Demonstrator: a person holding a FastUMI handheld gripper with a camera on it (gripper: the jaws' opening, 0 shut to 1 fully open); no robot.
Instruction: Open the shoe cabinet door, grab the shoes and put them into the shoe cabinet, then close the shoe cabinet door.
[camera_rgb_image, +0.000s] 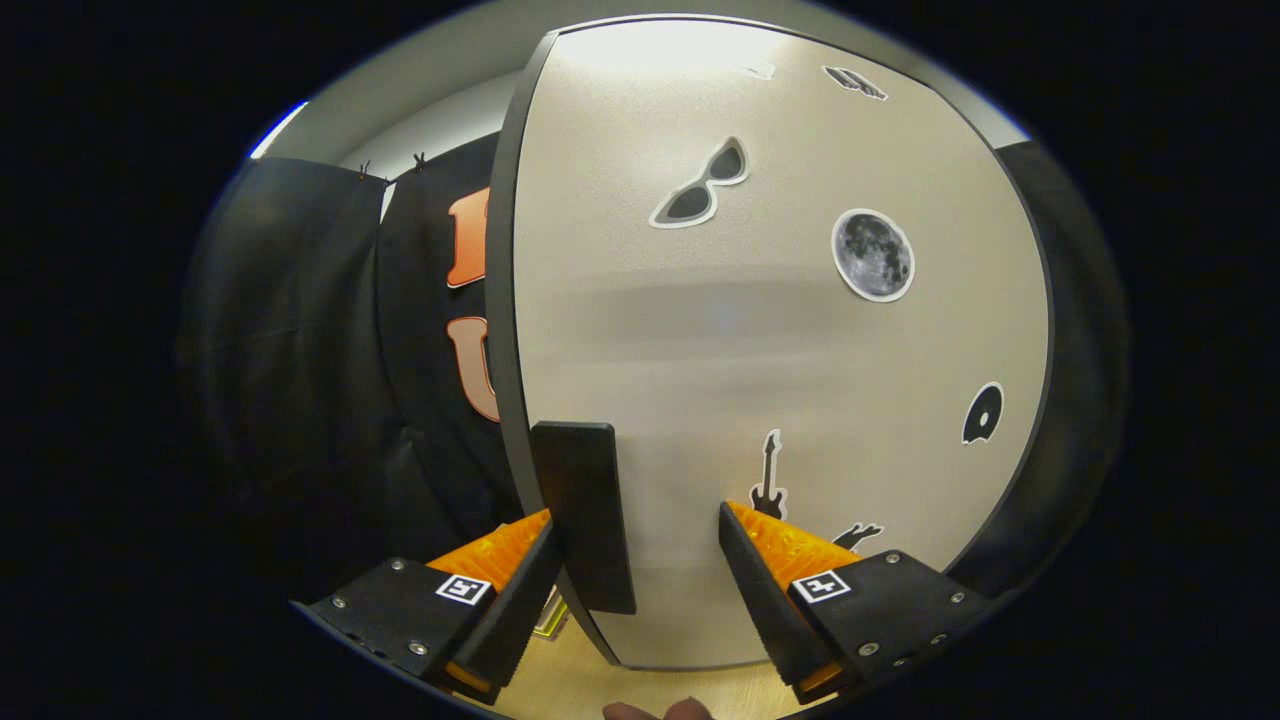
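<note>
The shoe cabinet door (760, 350) is a pale panel with a dark rim, and it stands close in front of me. It carries stickers of sunglasses, a moon and a guitar. A black flat handle (583, 515) sticks out at the door's left edge. My gripper (638, 515) is open, with the handle between its fingers. The handle lies right against the left finger (520, 575). The right finger (765, 560) stands well apart from it, over the door face.
Black booth cloth (300, 350) hangs to the left of the door. A strip of light wooden floor (580, 685) runs below the door's lower edge, with a small yellowish object (551, 622) on it. A person's fingertips (655, 711) show at the very bottom.
</note>
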